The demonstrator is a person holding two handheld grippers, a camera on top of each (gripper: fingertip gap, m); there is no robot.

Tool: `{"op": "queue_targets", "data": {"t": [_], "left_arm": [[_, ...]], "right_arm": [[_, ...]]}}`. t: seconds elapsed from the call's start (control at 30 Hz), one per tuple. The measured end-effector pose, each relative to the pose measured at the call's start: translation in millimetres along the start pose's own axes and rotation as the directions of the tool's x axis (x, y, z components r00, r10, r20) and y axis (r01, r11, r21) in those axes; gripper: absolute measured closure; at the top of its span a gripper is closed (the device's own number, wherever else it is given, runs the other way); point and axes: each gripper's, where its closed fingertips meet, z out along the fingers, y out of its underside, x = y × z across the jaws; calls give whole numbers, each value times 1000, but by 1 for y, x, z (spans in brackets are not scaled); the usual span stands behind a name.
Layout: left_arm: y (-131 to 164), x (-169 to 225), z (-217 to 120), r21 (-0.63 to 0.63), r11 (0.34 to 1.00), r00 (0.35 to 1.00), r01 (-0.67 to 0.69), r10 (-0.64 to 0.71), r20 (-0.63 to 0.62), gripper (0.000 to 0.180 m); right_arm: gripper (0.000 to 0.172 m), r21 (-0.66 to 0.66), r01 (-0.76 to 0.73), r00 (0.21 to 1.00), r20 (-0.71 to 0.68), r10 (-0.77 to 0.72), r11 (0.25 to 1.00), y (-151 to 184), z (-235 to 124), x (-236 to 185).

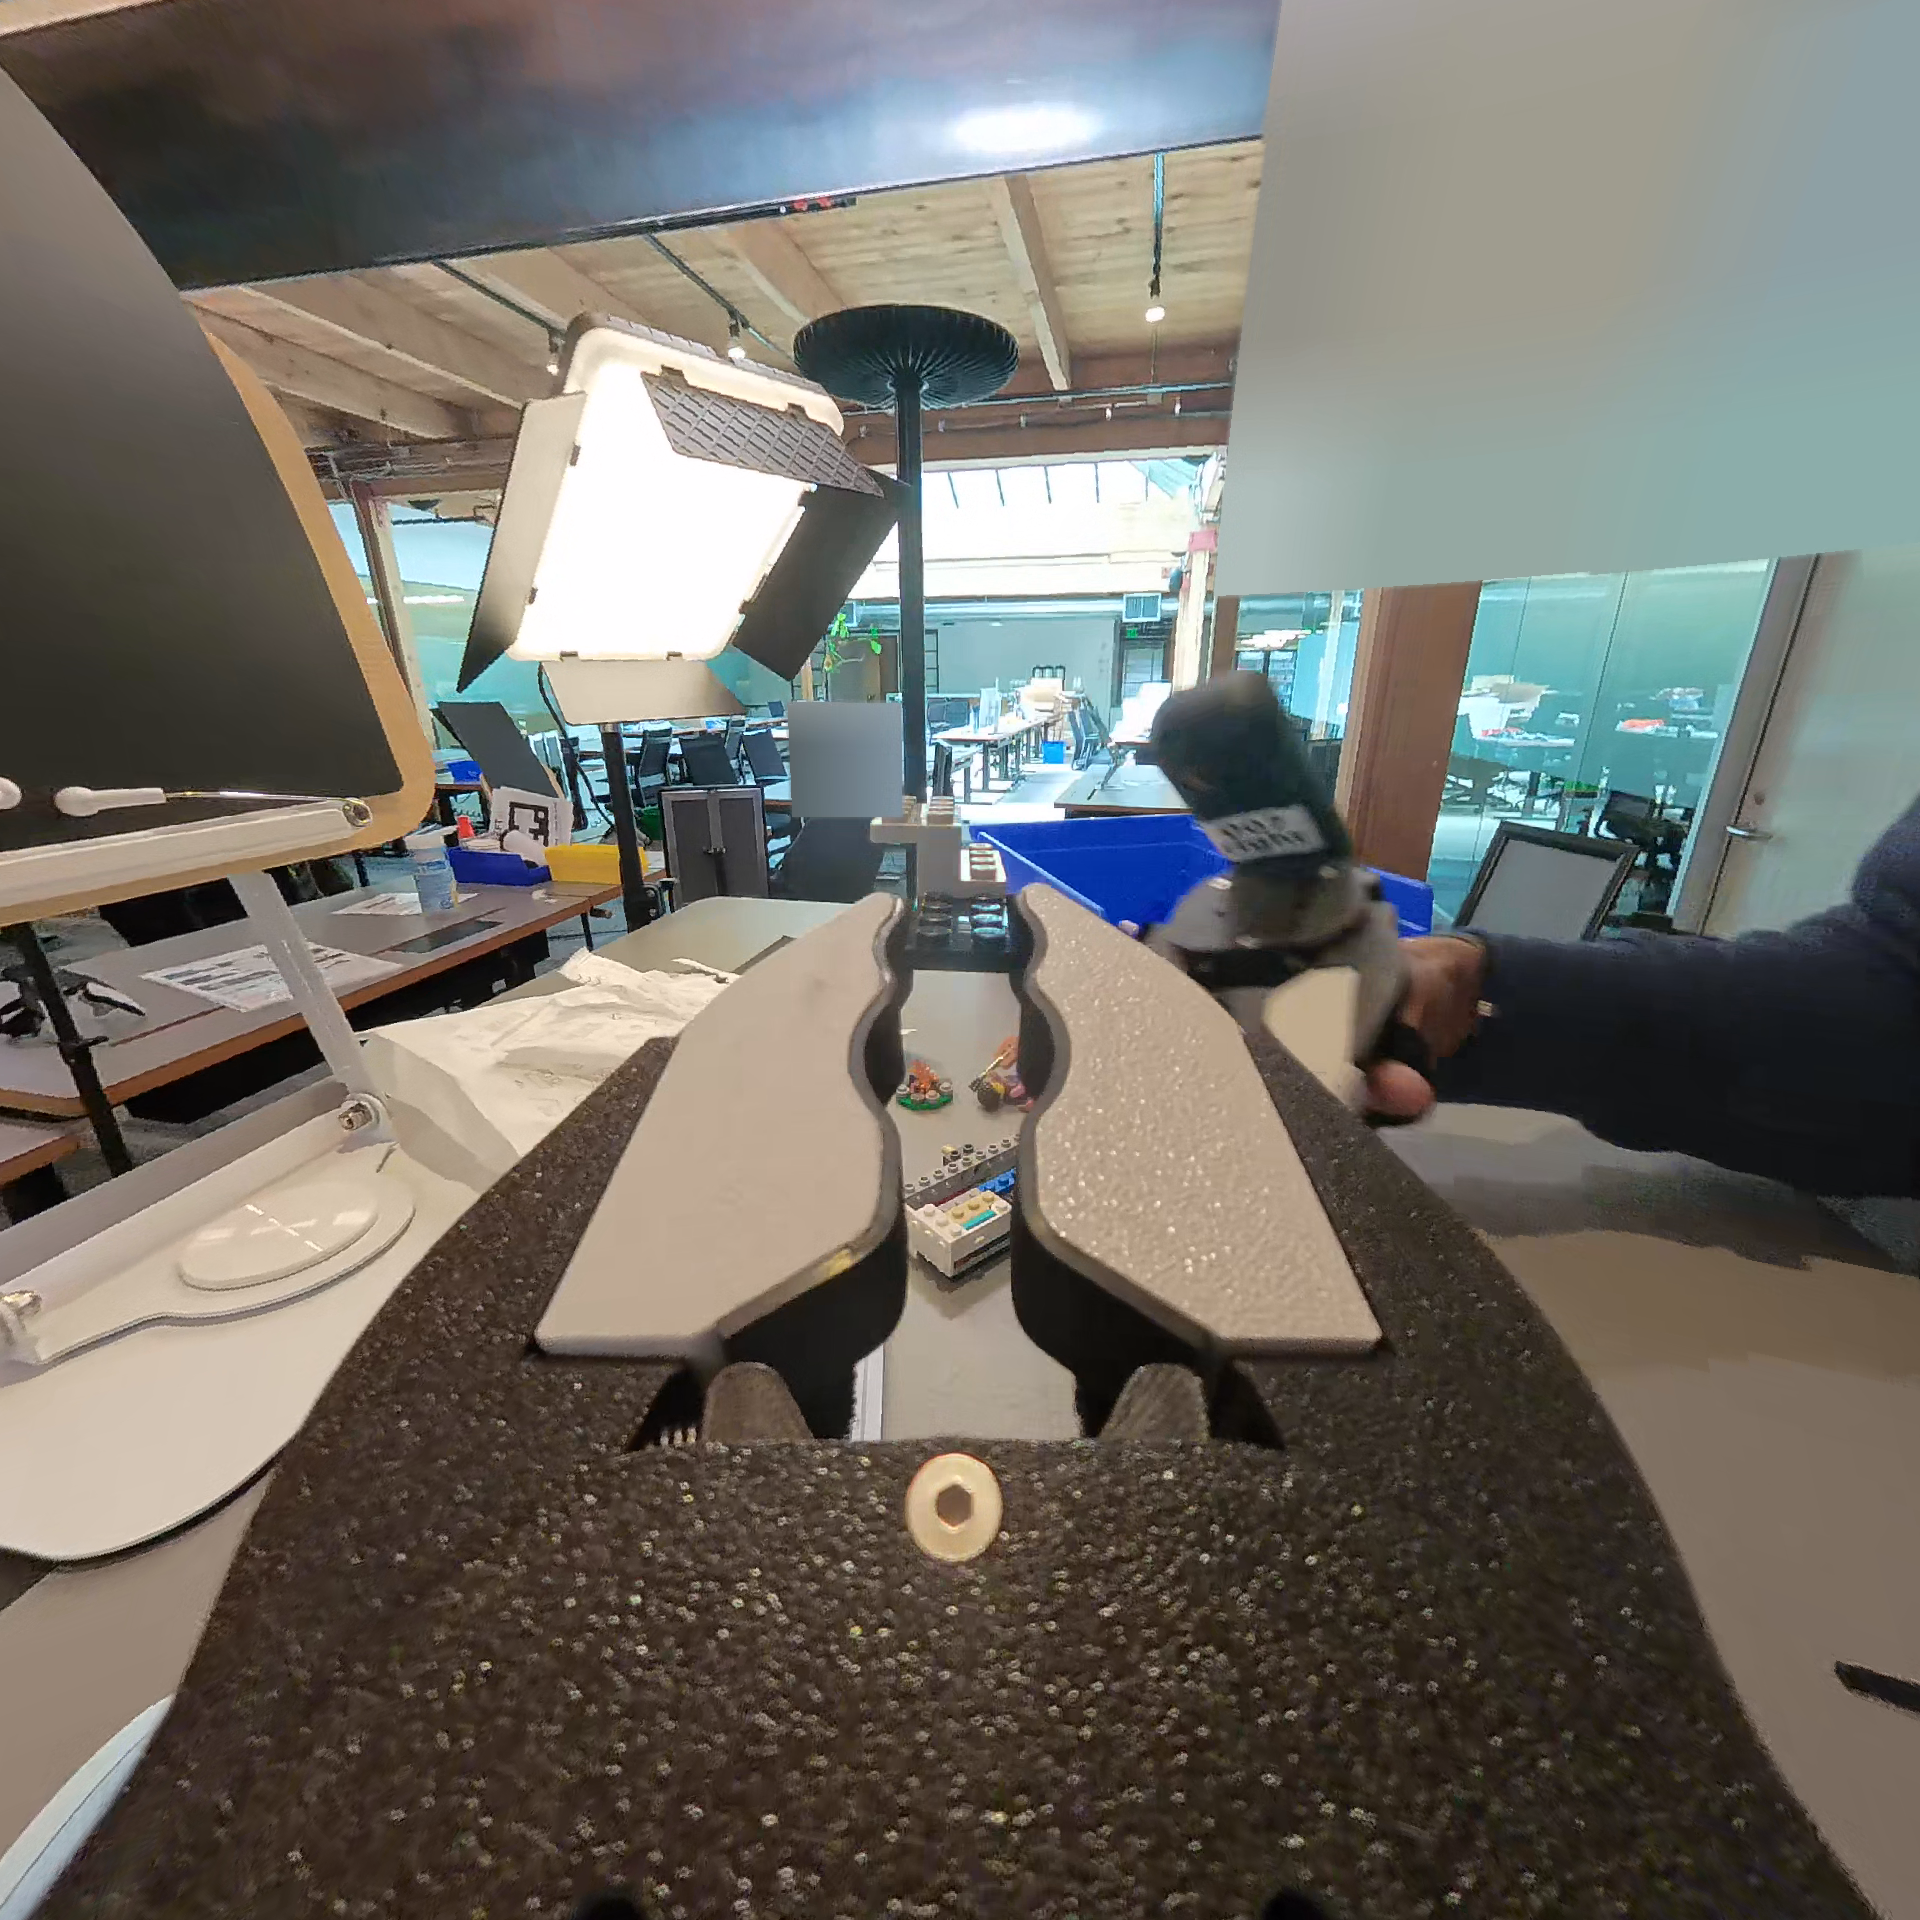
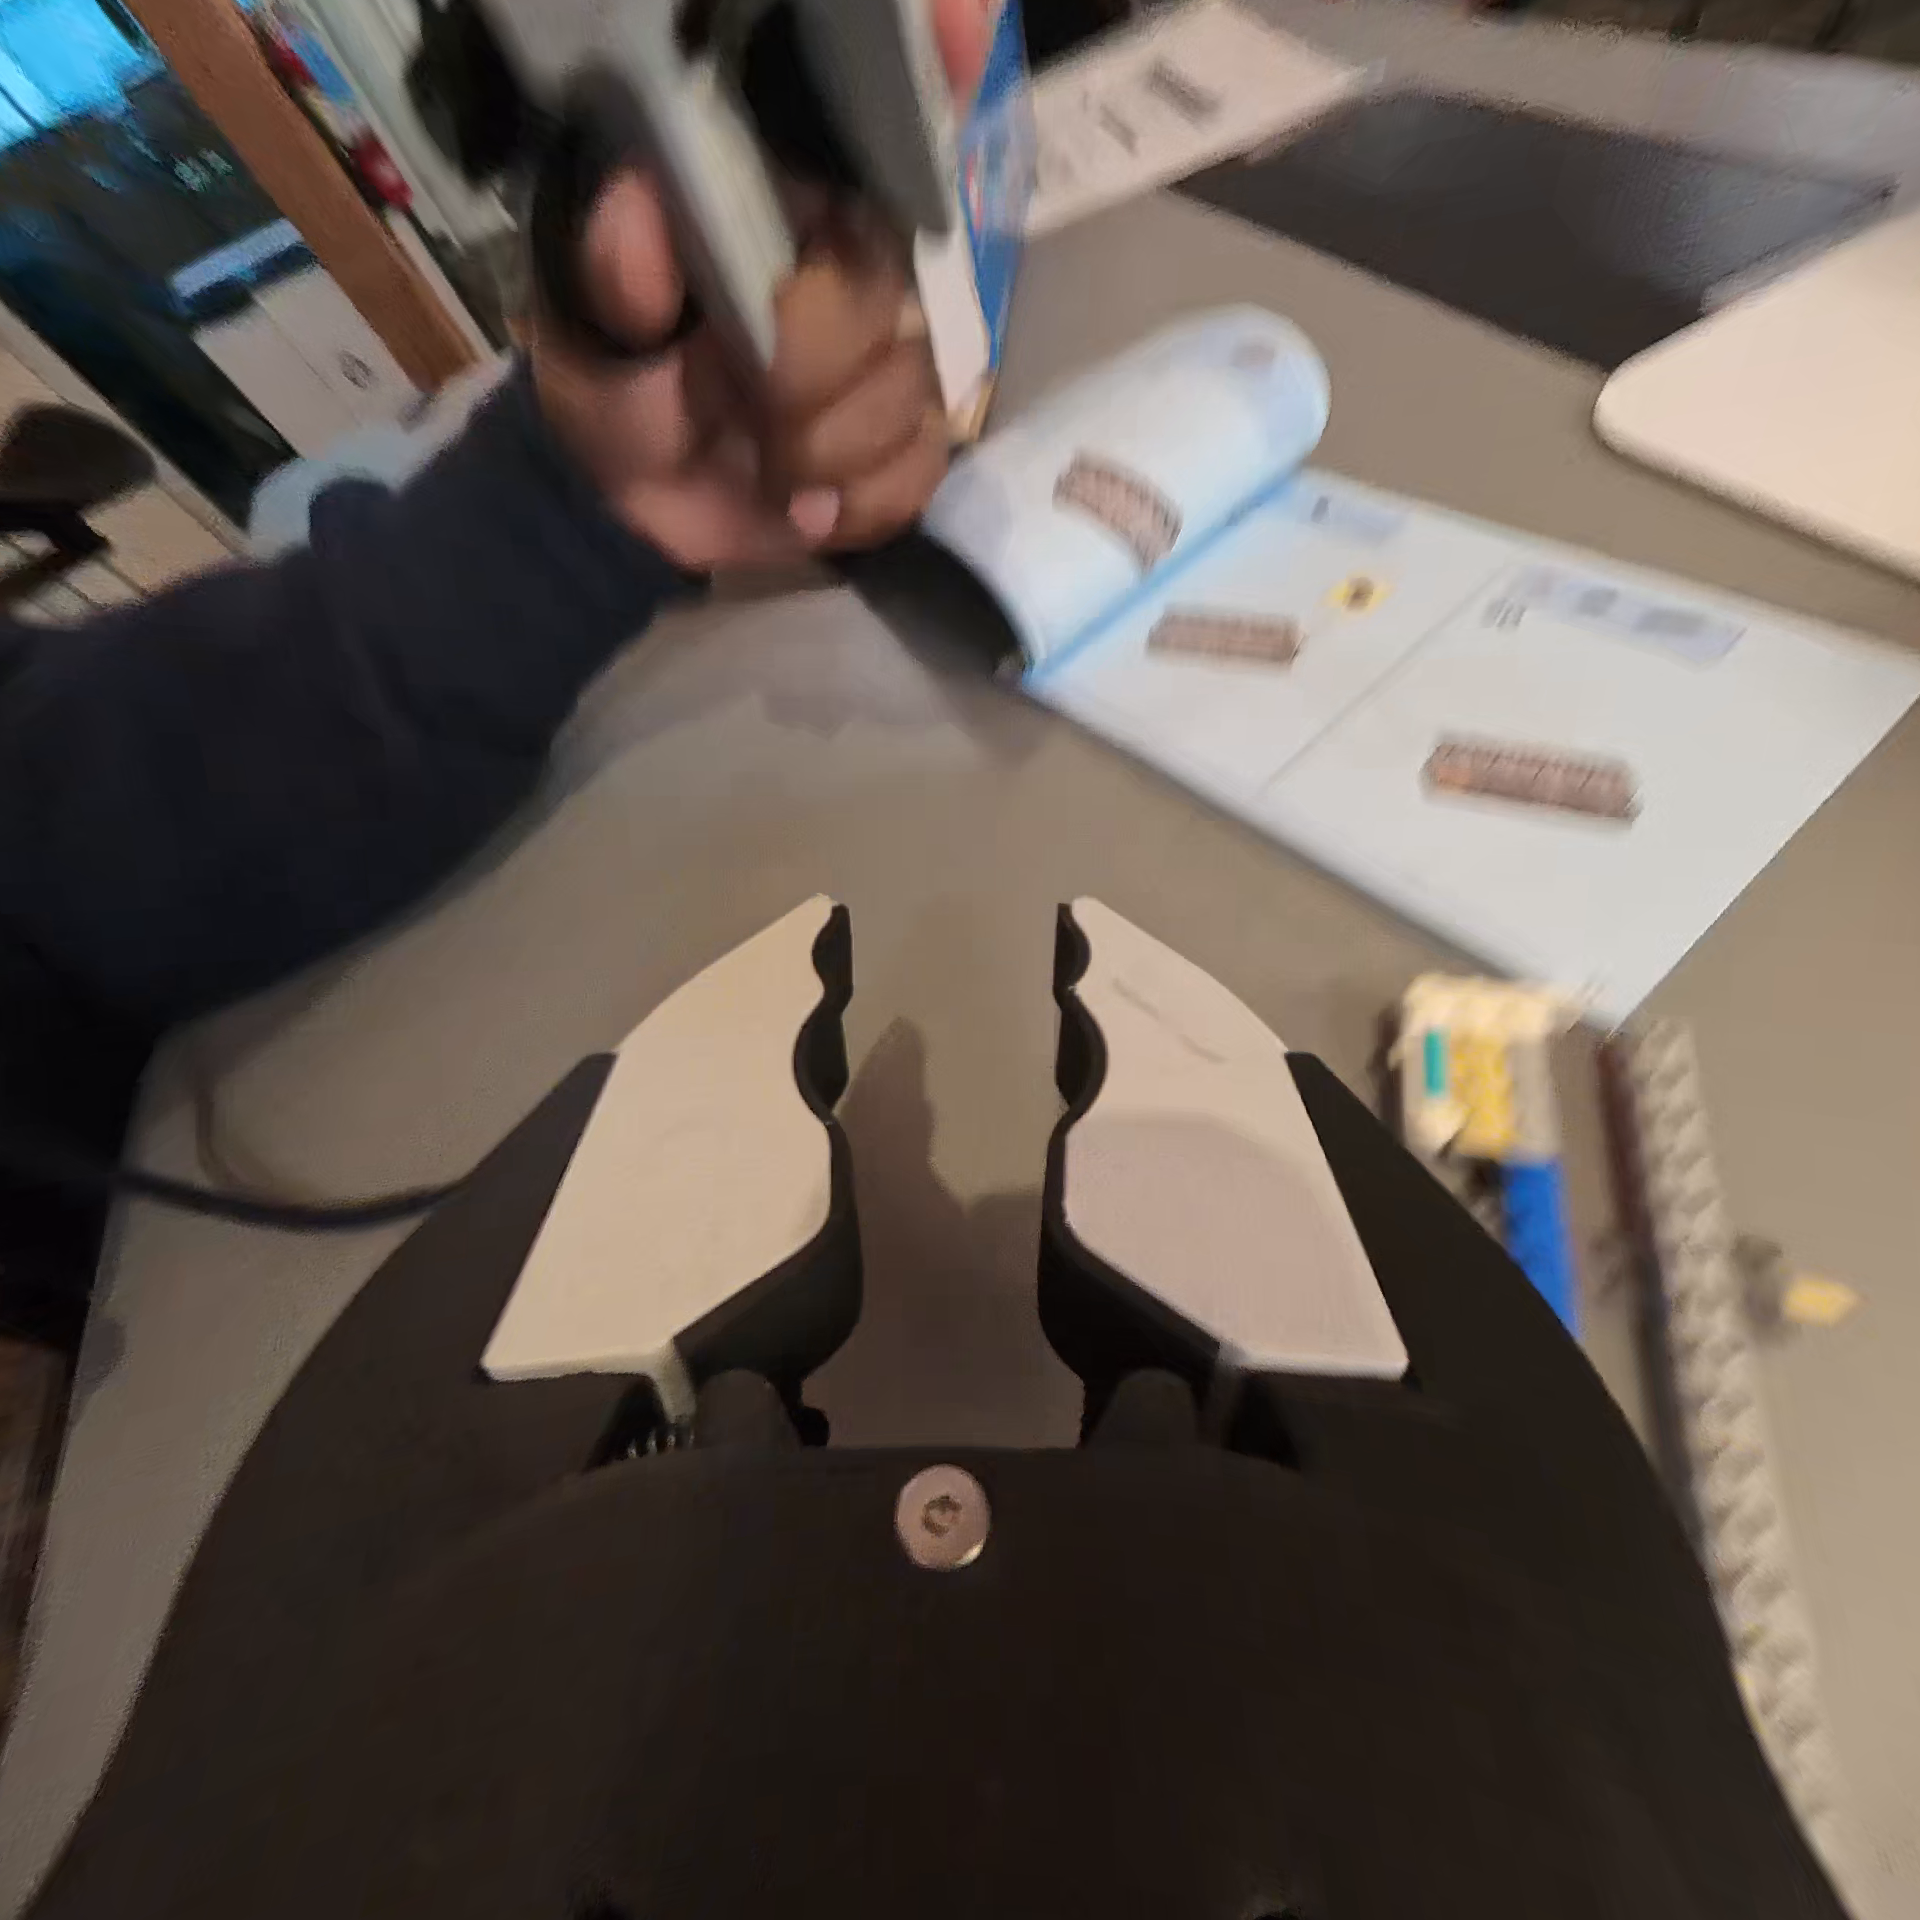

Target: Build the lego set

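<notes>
In the left wrist view my left gripper (image 1: 961, 923) is shut on a black studded plate (image 1: 961, 940), held above the table. White and tan bricks (image 1: 940, 847) stand on the plate's far end. My right gripper (image 1: 1278, 904) shows blurred to its right, held by a hand in a dark sleeve. In the right wrist view my right gripper (image 2: 953, 935) is open and empty above the grey table (image 2: 727, 831). The left gripper (image 2: 748, 156) and the hand holding it (image 2: 727, 436) show blurred at the top.
On the table under the left gripper are two small figures (image 1: 920, 1086) and a white, blue and grey brick build (image 1: 961, 1210). That build (image 2: 1475, 1070) also shows beside a long grey plate (image 2: 1704, 1247) and an open light-blue booklet (image 2: 1403, 665). A blue bin (image 1: 1101, 862), crumpled paper (image 1: 540, 1049) and a lit lamp panel (image 1: 655, 509) stand beyond. My hands' fingertips stand some 15 centimeters from each other.
</notes>
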Motion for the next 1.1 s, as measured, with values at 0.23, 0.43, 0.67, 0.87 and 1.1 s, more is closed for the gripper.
{"op": "queue_targets", "data": {"t": [0.23, 0.43, 0.67, 0.87, 1.1], "left_arm": [[1, 0, 0, 10, 1000, 999, 28, -28, -25, 163], [6, 1, -1, -19, 999, 999, 34, -35, -23, 163], [2, -2, -3, -2, 999, 998, 49, -49, -24, 163], [-3, -3, -6, 19, 998, 998, 56, -55, -28, 163], [-1, -4, -3, 6, 999, 998, 52, -52, -34, 163]], "right_arm": [[140, -325, 3, 993, -108, -40, 946, 73, -9, -46], [141, -425, -70, 975, -218, -27, 902, 78, -2, -48], [144, -403, -114, 965, -261, 6, 908, 69, 16, -40], [144, -412, -83, 950, -307, -53, 907, 59, 21, -33], [147, -439, -203, 950, -303, 68, 875, 70, 17, -39]]}}
